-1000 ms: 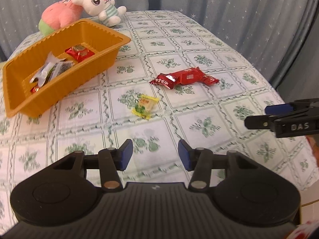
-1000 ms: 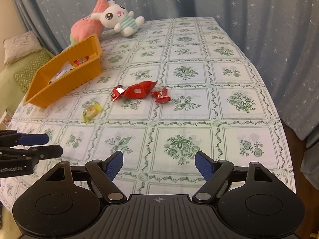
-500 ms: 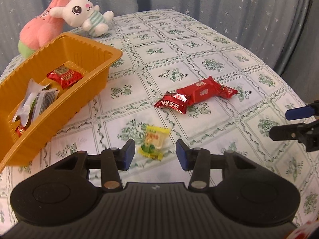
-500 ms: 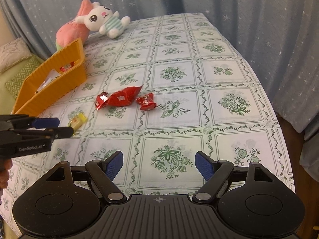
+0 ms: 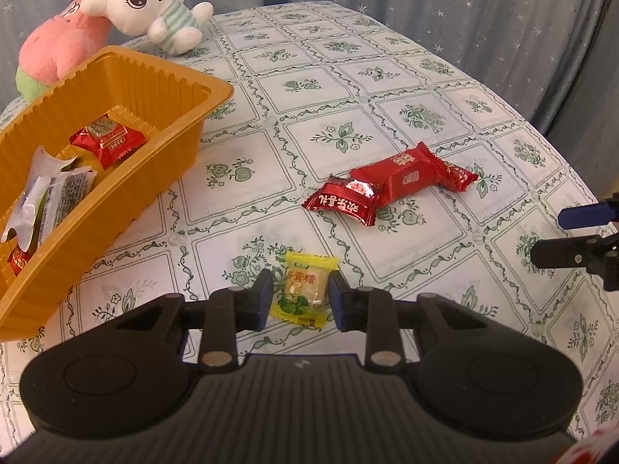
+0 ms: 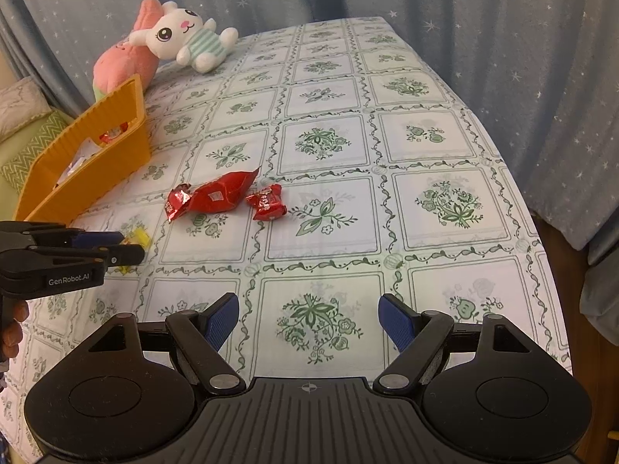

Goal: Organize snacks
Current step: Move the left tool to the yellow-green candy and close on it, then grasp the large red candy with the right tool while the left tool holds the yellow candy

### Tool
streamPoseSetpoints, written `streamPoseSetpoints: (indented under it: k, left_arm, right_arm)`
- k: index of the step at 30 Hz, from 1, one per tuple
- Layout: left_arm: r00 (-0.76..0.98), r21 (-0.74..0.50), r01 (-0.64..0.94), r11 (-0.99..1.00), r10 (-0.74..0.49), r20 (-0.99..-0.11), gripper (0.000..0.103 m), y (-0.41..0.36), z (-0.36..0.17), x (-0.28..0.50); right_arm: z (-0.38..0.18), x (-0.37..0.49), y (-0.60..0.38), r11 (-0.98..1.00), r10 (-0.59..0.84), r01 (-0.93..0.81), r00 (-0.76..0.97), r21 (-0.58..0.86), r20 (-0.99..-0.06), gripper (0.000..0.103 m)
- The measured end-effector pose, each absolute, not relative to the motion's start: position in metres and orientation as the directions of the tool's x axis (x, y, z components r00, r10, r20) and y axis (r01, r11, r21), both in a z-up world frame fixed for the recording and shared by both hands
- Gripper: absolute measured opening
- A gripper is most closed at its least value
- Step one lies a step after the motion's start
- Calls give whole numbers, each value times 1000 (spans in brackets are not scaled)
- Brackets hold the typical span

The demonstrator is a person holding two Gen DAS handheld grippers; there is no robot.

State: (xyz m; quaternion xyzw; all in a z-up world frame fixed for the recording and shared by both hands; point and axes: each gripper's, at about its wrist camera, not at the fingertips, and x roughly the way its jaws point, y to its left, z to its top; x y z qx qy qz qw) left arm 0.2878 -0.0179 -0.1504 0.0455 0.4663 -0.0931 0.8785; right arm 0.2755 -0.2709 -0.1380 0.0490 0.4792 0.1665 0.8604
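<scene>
My left gripper (image 5: 300, 297) has just been closing and now clasps the small yellow-wrapped candy with green print (image 5: 303, 290) by its two long sides, the candy lying on the flower-patterned counter (image 5: 387, 77) with its long axis pointing away from me. The ribbed orange plastic tray (image 5: 127, 178), already holding a few wrapped snacks, lies to the left and a little beyond, so I judge the carry goes that way. My right gripper (image 6: 307, 323) hangs spread and empty, with the three red foil-wrapped snacks (image 6: 216, 197) ahead and to its left.
</scene>
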Motion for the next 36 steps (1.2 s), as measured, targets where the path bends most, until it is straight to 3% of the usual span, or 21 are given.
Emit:
streamPoseSetpoints:
  k: [7, 15, 27, 28, 30, 34, 36]
  left_arm:
    - [552, -30, 171, 985, -121, -825, 20, -9, -149, 286]
    - [556, -43, 88, 995, -85, -827, 20, 13, -147, 272]
    - [546, -58, -39, 998, -27, -838, 20, 46, -145, 244]
    - [544, -59, -46, 997, -24, -839, 19, 48, -144, 242]
    - [541, -63, -60, 996, -20, -841, 19, 52, -143, 238]
    - [539, -75, -76, 994, -22, -842, 20, 56, -143, 231]
    - [539, -79, -80, 994, -23, -842, 20, 57, -142, 229]
  right_arm:
    - [-135, 288, -260, 915, 371, -339, 499, 217, -783, 79]
    - [-133, 313, -229, 795, 443, -603, 498, 69, -745, 79]
    - [-148, 357, -177, 557, 490, -825, 424, -101, -762, 78]
    - [-149, 359, -173, 534, 489, -838, 414, -112, -768, 76]
    - [-154, 365, -165, 495, 481, -862, 372, -104, -794, 59]
    - [-162, 371, -156, 462, 468, -884, 316, -77, -826, 53]
    - [-161, 372, -156, 471, 472, -881, 288, -38, -833, 44]
